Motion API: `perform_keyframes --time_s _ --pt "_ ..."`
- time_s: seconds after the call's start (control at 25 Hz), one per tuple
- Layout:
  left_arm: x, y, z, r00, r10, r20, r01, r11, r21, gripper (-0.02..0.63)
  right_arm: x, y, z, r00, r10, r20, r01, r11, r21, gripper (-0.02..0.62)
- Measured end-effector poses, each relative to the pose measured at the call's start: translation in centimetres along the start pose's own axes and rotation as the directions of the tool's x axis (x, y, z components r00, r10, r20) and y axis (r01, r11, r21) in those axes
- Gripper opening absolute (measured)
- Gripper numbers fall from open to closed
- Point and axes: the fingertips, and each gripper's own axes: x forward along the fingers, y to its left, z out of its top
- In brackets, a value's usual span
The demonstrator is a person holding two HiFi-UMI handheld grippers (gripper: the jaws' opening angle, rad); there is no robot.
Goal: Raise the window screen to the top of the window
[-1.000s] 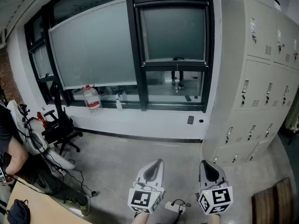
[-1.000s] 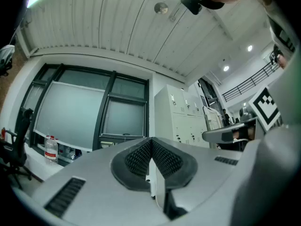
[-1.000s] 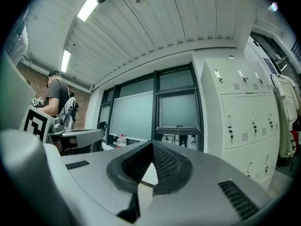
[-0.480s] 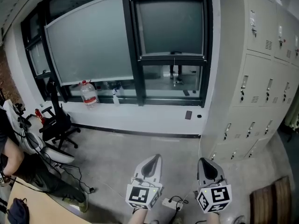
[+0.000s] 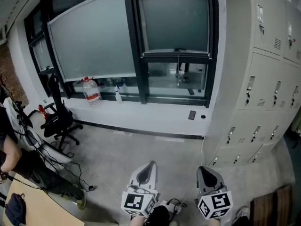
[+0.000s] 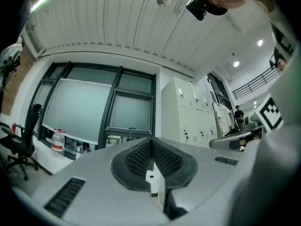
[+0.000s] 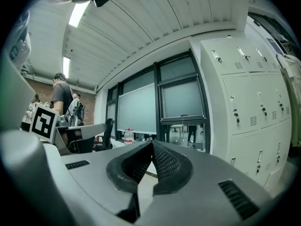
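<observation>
Up ahead | grey window screen (image 5: 174, 22) hangs to mid-height | left claw (image 5: 148, 166), right claw (image 5: 204, 171) closed, empty

Matt grey window screen (image 5: 175, 23) in a dark metal frame (image 5: 133, 46); right of it, smooth painted metal lockers (image 5: 270, 79); below, rough concrete floor (image 5: 141, 149).

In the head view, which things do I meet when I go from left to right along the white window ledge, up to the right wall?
large water bottle → small spray bottle → small dark object → lockers
</observation>
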Motion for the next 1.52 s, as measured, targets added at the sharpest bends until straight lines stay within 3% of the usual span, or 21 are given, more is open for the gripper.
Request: perform_keyframes --time_s 0.2,0.44,0.8,1.04,1.32,1.52 --pt "2.8 1.6 0.1 0.999 0.032 -0.016 -0.032 0.999 -0.001 0.003 3.4 -0.9 0.6 0.999 0.044 -0.021 -0.044 0.999 0.008 0.006" --pt "9.7 5.3 -3.6 0.999 0.033 -0.027 -0.034 0.999 -0.02 0.003 10.0 -4.5 -0.8 0.999 0.012 -0.031 -0.011 1.0 0.014 0.006" --pt "27.4 17.7 -2.7 0.999 -0.032 0.017 0.032 0.999 0.012 0.003 30.0 -8.4 3.6 1.0 -0.025 0.004 0.025 1.0 -0.003 0.006" --pt "35.5 24.3 -0.8 0.997 -0.059 0.052 0.057 0.998 0.032 0.003 39.8 -9.2 6.7 0.998 -0.03 0.052 0.03 1.0 0.005 0.006" --pt "42.6 27.1 -3.5 0.997 -0.072 0.005 0.072 0.997 -0.006 0.003 47.0 -14.9 7.4 0.996 -0.075 0.052 0.074 0.997 0.023 0.006" --pt "51.1 29.5 -5.8 0.998 -0.071 0.0 0.07 0.996 -0.046 0.003 53.5 -20.8 7.3 0.992 -0.104 0.065 0.102 0.994 0.037 0.006"
